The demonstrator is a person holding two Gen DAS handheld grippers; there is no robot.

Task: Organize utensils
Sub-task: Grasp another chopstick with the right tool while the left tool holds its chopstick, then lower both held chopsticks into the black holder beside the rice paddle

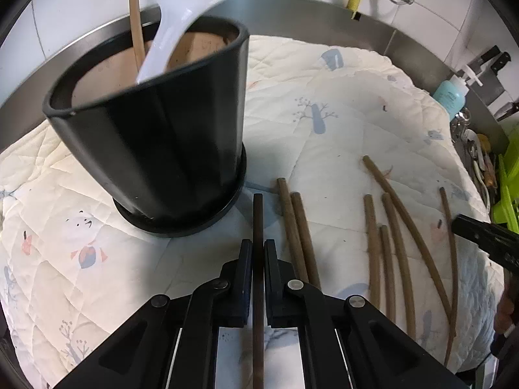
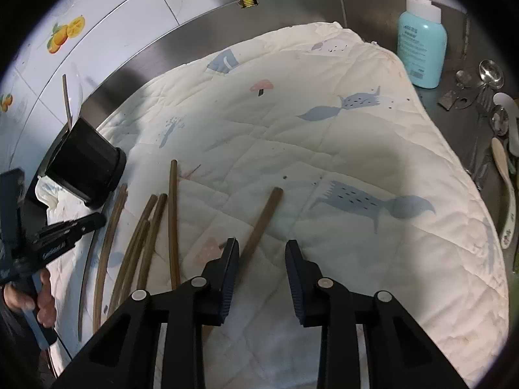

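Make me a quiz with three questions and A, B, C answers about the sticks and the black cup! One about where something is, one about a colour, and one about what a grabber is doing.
1. Where is the white spoon?
A. Standing in the black cup
B. Flat on the quilt
C. Next to the blue bottle

2. What colour is the soap bottle?
A. Red
B. Light blue
C. Black

3. What is the left gripper doing?
A. Wide open, holding nothing
B. Pinching the spoon
C. Shut on a dark chopstick

Answers:
1. A: the spoon's handle goes down into the cup beside a pale stick.
2. B: the bottle is pale blue with a white pump top.
3. C: the left wrist view shows the chopstick pinched between the closed fingers, while the right gripper is open over the quilt.
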